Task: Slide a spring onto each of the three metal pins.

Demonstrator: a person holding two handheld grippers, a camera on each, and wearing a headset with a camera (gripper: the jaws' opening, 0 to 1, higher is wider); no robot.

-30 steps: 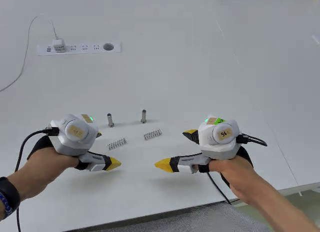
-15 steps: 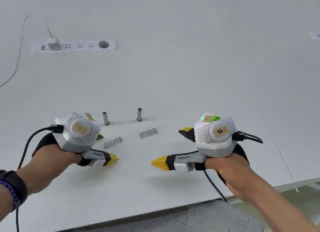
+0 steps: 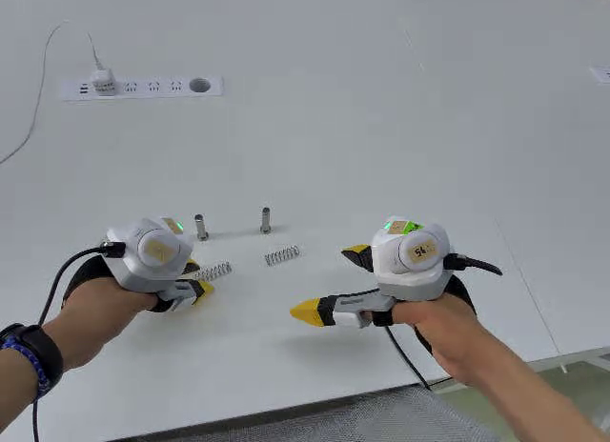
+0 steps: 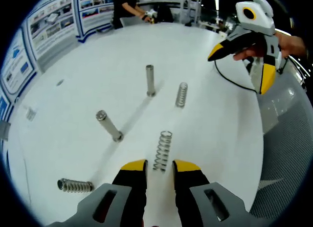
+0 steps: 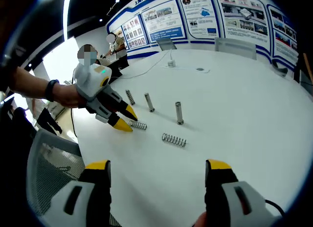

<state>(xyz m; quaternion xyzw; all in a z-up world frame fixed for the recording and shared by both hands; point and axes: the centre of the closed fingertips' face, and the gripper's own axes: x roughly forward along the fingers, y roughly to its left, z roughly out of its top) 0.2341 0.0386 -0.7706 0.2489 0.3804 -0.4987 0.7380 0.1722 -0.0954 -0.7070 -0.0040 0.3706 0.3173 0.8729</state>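
Scene: a white tabletop with small metal pins and loose springs, and a person holding tongs in each hand.
Middle pin: a bare pin standing upright, used here as the reference point.
Right pin: also bare and upright, a little to the right of the middle pin.
Third pin: to the left of the middle pin. It appears to have a spring on it already, though it sits at the edge of the left gripper view and I cannot be sure.
Near spring: lies flat just in front of the middle pin, on the person's side.
Second spring: lies flat in front of the middle pin and to its right, apart from the near spring.
Left tongs: low over the tabletop in front of the middle pin. The jaws are a narrow gap apart, one on each side of the closest end of the near spring, and have not clamped it.
Right tongs: well to the right of the middle pin, jaws spread wide and holding nothing.
Power strip: far behind the middle pin, clear of the work.
Progress: probably one pin done and two to go.
Risk, grip: the jaws cover only the tip of the spring, so closing there could make it roll, pop out or swing.
Risk, squeeze: too much force could crush the coils, and the spring would then catch on the pin.
Risk, placing: held by one end, the spring may droop and miss the pin top.
Risk, pins: they seem to stand free, so a sideways nudge from a jaw or the spring could tip one over.
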